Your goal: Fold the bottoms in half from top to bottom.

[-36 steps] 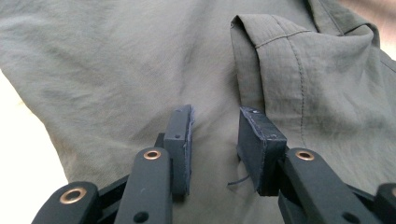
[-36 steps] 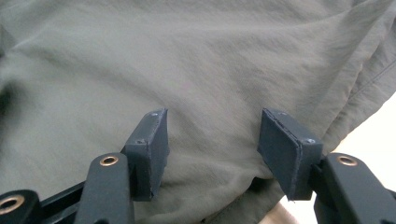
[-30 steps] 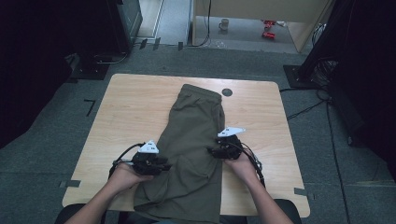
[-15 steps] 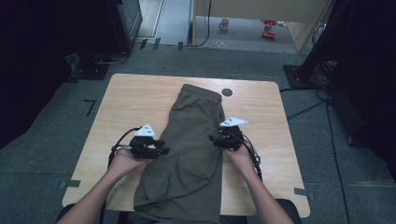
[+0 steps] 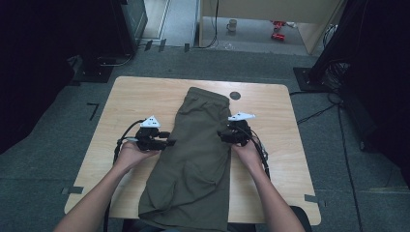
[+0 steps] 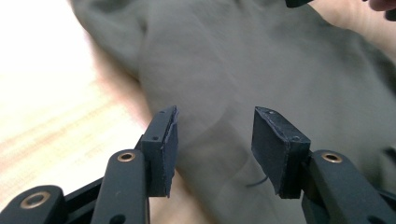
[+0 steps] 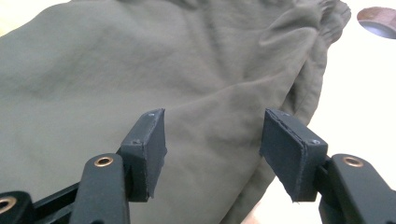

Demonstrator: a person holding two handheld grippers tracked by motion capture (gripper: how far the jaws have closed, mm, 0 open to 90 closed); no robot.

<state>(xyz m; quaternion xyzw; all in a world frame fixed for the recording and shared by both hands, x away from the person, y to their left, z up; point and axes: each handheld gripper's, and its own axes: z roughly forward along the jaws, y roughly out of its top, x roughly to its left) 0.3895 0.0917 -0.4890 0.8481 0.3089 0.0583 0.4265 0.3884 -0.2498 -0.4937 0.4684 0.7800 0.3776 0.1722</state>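
We find the olive shorts (image 5: 196,154) lying flat along the counter (image 5: 130,96). The left gripper (image 5: 169,142), just widening, and the right gripper (image 5: 221,135) flank them, jaws apart, nothing clamped.

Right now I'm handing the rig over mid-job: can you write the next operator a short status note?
Left tongs: open, nothing between the pads, jaws have just been opening, at the left edge of the olive shorts.
Right tongs: open, empty, at the shorts' right edge.
Shorts: lying lengthwise down the middle of the wooden table, waistband at the far end, hem hanging over the near edge.
Done: shorts folded into one long strip.
Left: probably regrip both edges and fold crosswise.
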